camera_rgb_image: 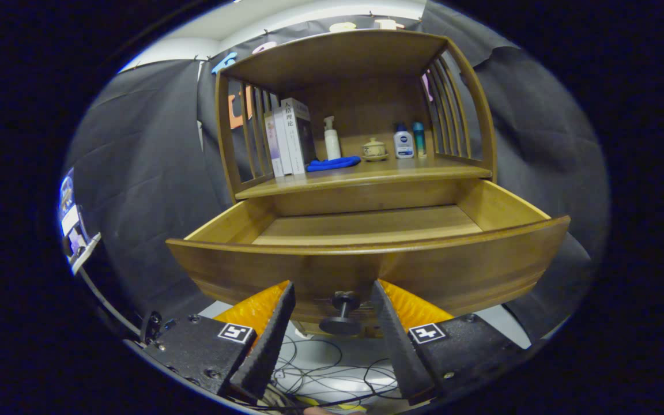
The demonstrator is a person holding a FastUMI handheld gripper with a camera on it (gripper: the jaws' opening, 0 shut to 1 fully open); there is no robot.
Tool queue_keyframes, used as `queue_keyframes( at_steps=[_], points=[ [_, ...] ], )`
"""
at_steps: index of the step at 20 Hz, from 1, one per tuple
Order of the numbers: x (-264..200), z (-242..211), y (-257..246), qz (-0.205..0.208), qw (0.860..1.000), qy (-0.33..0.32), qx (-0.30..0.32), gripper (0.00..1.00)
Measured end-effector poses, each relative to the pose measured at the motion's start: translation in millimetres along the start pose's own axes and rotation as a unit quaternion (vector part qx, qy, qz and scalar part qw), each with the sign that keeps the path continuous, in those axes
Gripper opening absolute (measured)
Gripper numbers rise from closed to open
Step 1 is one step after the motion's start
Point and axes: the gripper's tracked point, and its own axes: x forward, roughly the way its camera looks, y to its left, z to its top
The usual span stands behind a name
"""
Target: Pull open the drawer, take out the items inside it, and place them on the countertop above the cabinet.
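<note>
Drawer (366, 259) pulled open, knob (342, 314) between spread tongs (332, 314), untouched, countertop (366, 173) beyond.

The drawer (366, 253) stands pulled out at mid-frame, its knob (342, 314) between the parted jaws of the gripper (332, 314). Above, on the table (361, 176): books (289, 135) left, cloth (332, 164), pump bottle (331, 138), perhaps a lidded cup (374, 148), two bottles (410, 140) right.

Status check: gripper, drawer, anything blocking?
Gripper open, fingers either side of the knob, not pressing it. Drawer pulled out, visible floor bare. Countertop holds books, blue cloth, bottles. Nothing in the way.
</note>
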Motion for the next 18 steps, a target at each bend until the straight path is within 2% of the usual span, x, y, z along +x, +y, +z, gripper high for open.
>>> queue_keyframes(
  at_steps=[4, 5, 6, 10, 13, 15, 18],
  points=[
    [-11.4, 15.8, 13.0, 0.026, 0.997, 0.06, 0.031, 0.85],
    [-16.1, 23.5, 24.0, 0.05, 0.996, 0.067, 0.034, 0.85],
    [-18.2, 32.2, 28.6, 0.057, 0.996, 0.069, 0.031, 0.85],
    [-8.5, 55.6, 10.7, 0.018, 0.996, 0.083, 0.003, 0.85],
    [15.4, 61.6, -3.0, -0.011, 0.991, 0.136, 0.012, 0.85],
    [32.8, 60.7, -7.0, -0.022, 0.982, 0.185, 0.032, 0.85],
    [51.1, 47.2, -14.8, -0.046, 0.958, 0.278, 0.05, 0.85]
  ],
)
